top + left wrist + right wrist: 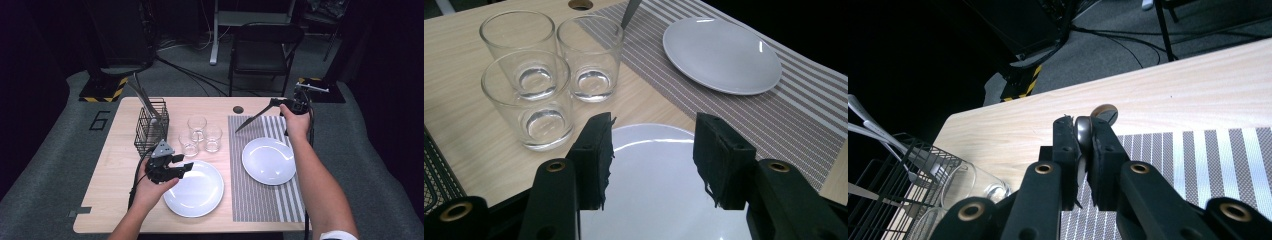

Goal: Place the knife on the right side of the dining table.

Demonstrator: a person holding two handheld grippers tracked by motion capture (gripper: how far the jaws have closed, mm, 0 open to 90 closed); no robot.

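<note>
My right gripper (275, 103) hovers over the far right of the table, shut on the handle of a knife (252, 119). The blade slants down and left toward the striped placemat (260, 200). In the right gripper view the metal handle (1083, 129) is pinched between the jaws of the right gripper (1083, 137). My left gripper (185, 169) is open with nothing between its jaws, at the left rim of the near white plate (197, 192). The left gripper view shows the left gripper (653, 150) just above that plate (649, 200). A second white plate (269, 161) lies on the placemat.
Three clear glasses (200, 134) stand together mid-table, close behind my left gripper. A black wire basket (151, 127) holding cutlery stands at the far left. A round cable hole (238, 109) sits near the far edge. A chair (262, 50) stands beyond the table.
</note>
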